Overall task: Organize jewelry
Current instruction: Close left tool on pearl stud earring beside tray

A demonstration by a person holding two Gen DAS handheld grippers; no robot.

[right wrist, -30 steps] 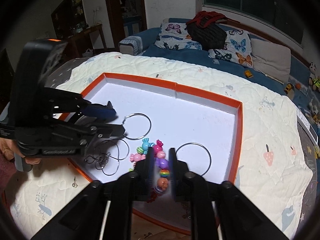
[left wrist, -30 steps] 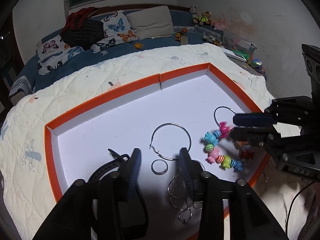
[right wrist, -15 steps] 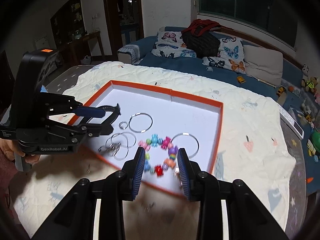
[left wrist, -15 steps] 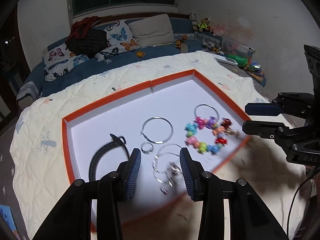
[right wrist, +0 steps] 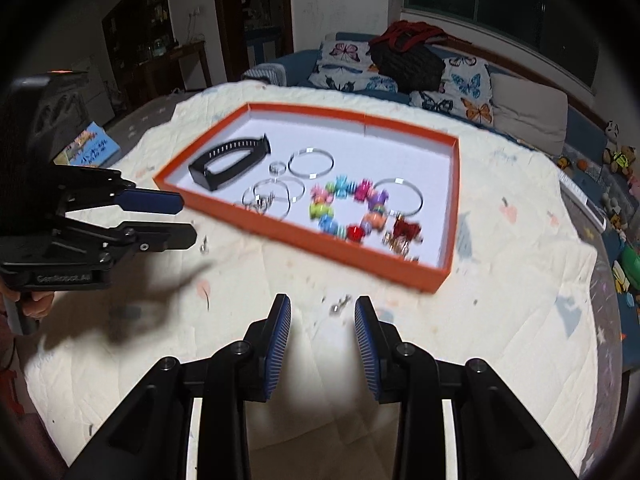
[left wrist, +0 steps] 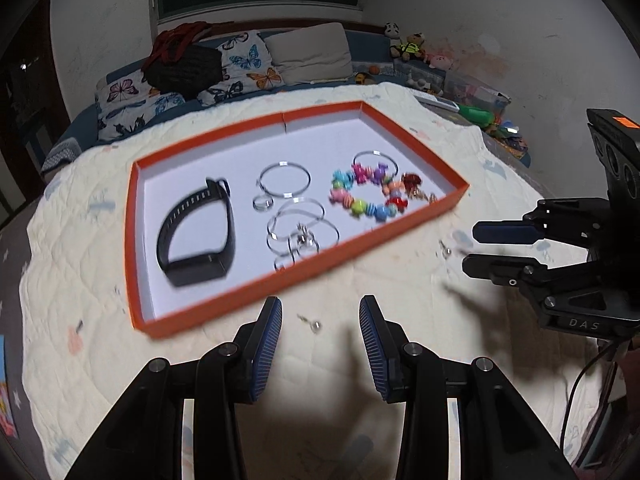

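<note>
A: The fingers (left wrist: 268, 344) of the left gripper (left wrist: 320, 340) are spread wide with nothing held between them, and the right gripper (right wrist: 322, 336) is likewise parted and empty. Both are held above the quilt (left wrist: 400, 280), short of the orange tray (left wrist: 304, 276).

B: What has been changed since a second ago?

A: Both grippers have been drawn back. Earlier the left one was low over the tray's white floor near the small ring (left wrist: 263, 203), and the right one was closed around the beaded bracelet (left wrist: 368, 196). The bracelet has been released and is now seen lying inside the tray beside a hoop (left wrist: 375, 160), with a reddish charm cluster (left wrist: 412, 188) at the tray's near right corner.

B: And the rest of the jewelry?

A: The black band (left wrist: 196, 232), the large hoop (left wrist: 284, 178) and the tangled hoops (left wrist: 300, 232) are all seen within the tray. Two small metal pieces are left outside it: one on the quilt between the left fingers (left wrist: 310, 322), another near the right gripper's tips (left wrist: 445, 249).

B: So the task is judged nearly done?

A: The tray contents appear settled; the two stray pieces are probably what remains. Being tiny and lying flat on soft fabric, they could easily be pushed into the quilt rather than pinched.
</note>
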